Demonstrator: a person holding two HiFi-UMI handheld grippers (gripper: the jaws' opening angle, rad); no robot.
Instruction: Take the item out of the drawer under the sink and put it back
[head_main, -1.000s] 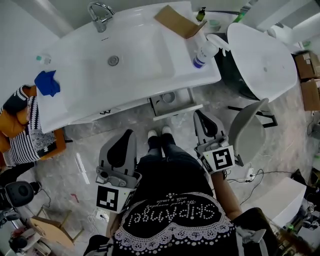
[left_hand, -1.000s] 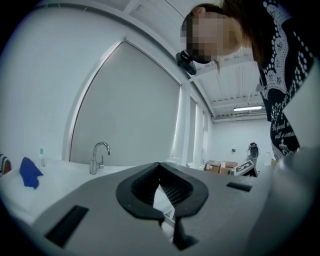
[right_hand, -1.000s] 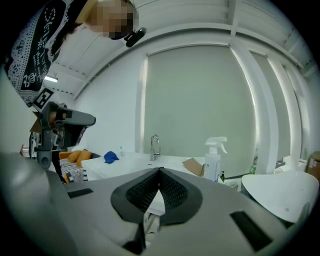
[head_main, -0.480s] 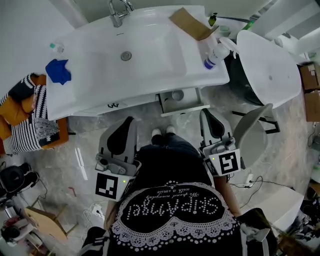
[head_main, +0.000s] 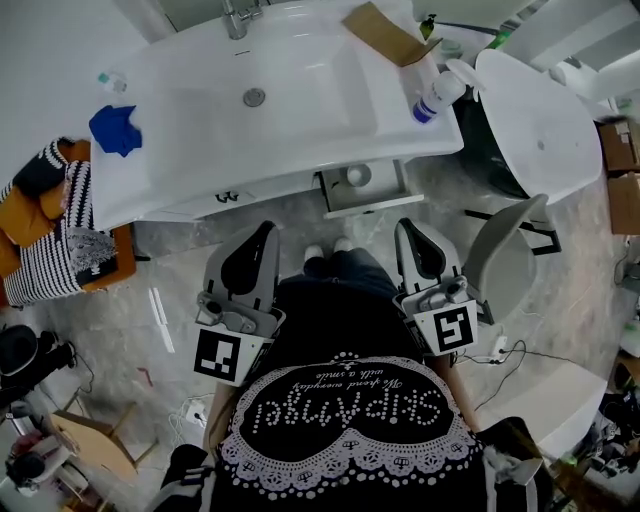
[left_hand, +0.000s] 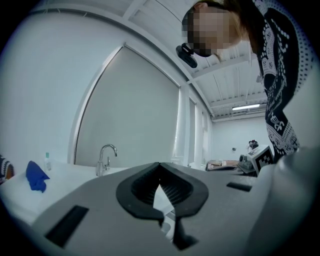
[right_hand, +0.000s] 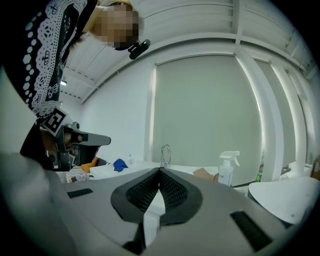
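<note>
Under the bench's front edge, right of the middle, the drawer (head_main: 372, 207) stands pulled out. A small round pale item (head_main: 358, 176) lies inside it toward the back; what it is I cannot tell. On the white bench (head_main: 180, 170) the basin, with its drain (head_main: 254, 97), fills the middle, and the tap (head_main: 234, 16) rises at the far edge. A blue cloth (head_main: 115, 130) lies toward the left end, with a small clear bottle (head_main: 105, 80) just beyond it. A piece of cardboard (head_main: 385, 35) lies at the far right corner, and a spray bottle (head_main: 436, 96) stands at the right edge. Off that end are a large white oval top (head_main: 540, 120) and a grey chair (head_main: 500, 260), the chair just beside my right gripper (head_main: 405, 226). A striped cloth (head_main: 60, 240) hangs off the left end. My shoes (head_main: 325, 253) stand on the floor just short of the drawer front.

I hold both grippers at my sides, pointing level at the bench and well apart from it. The left gripper (head_main: 267, 229) faces the shut cabinet front left of the drawer, and the right one points just right of the drawer. Both sets of jaws are closed tip to tip, with nothing between them.
</note>
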